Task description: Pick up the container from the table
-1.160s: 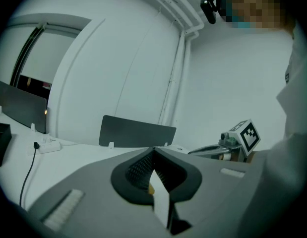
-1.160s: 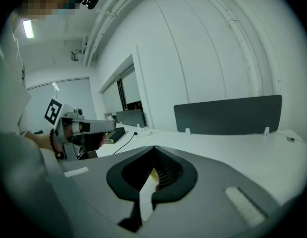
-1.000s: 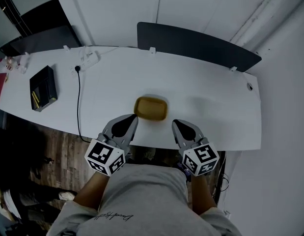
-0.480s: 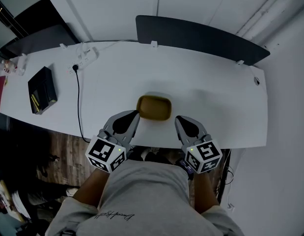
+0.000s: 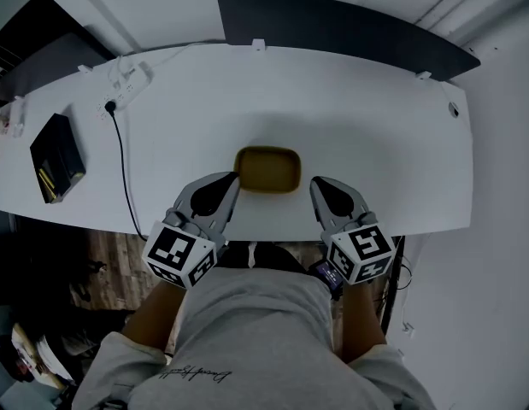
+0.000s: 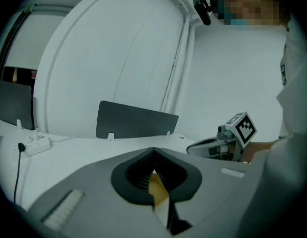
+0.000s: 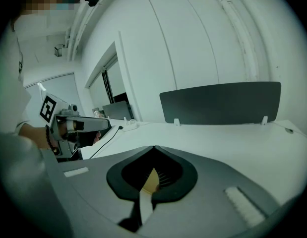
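A shallow yellow-brown container [image 5: 267, 169] sits near the front edge of the white table [image 5: 375, 135]. My left gripper [image 5: 231, 183] is shut, its tip just off the container's near left corner. At the near right corner my right gripper [image 5: 320, 185] is likewise shut, close beside the container. In the left gripper view the jaws [image 6: 153, 170] meet, and a sliver of the container [image 6: 158, 192] shows in the slit below them. The right gripper view gives the same picture: closed jaws [image 7: 154, 167] with the container [image 7: 151, 182] seen through the slit. Nothing is held.
A dark partition panel [image 5: 349, 28] runs along the table's far edge. A black box [image 5: 55, 156] lies at the far left. From a power strip [image 5: 127, 82] a black cable [image 5: 121, 169] runs over the front edge. My lap is right below the grippers.
Both grippers have come a little forward, closer to the container's near corners. The head view has shifted, so the table sits lower and more centred. The container has not moved.
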Tool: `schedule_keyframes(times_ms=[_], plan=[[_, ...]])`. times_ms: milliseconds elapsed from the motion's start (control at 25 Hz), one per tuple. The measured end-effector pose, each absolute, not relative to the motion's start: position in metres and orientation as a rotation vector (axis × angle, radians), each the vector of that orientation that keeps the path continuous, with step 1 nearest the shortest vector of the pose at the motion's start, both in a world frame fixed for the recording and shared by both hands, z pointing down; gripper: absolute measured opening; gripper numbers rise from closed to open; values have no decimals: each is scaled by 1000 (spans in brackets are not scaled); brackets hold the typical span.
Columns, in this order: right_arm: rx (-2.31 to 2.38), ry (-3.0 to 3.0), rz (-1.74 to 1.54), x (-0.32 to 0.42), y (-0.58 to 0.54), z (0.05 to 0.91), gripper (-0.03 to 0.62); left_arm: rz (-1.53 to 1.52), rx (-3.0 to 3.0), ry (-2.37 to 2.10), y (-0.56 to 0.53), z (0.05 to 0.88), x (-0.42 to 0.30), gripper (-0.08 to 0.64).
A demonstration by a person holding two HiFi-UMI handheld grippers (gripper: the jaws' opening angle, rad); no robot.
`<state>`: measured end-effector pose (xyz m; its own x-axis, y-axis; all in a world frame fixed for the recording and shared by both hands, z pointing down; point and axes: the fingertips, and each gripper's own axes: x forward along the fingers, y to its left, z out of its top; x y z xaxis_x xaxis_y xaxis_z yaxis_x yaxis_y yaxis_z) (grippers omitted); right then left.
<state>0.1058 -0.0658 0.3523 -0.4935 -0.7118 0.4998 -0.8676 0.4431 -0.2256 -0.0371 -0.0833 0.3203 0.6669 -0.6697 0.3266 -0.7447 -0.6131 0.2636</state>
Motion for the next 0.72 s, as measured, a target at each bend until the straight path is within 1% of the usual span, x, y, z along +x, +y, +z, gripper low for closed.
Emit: schedule_keyframes(times_ms=[720], plan=[[1333, -2228, 698, 110, -98, 425, 15, 357, 2440, -1166, -115, 387, -56, 0]])
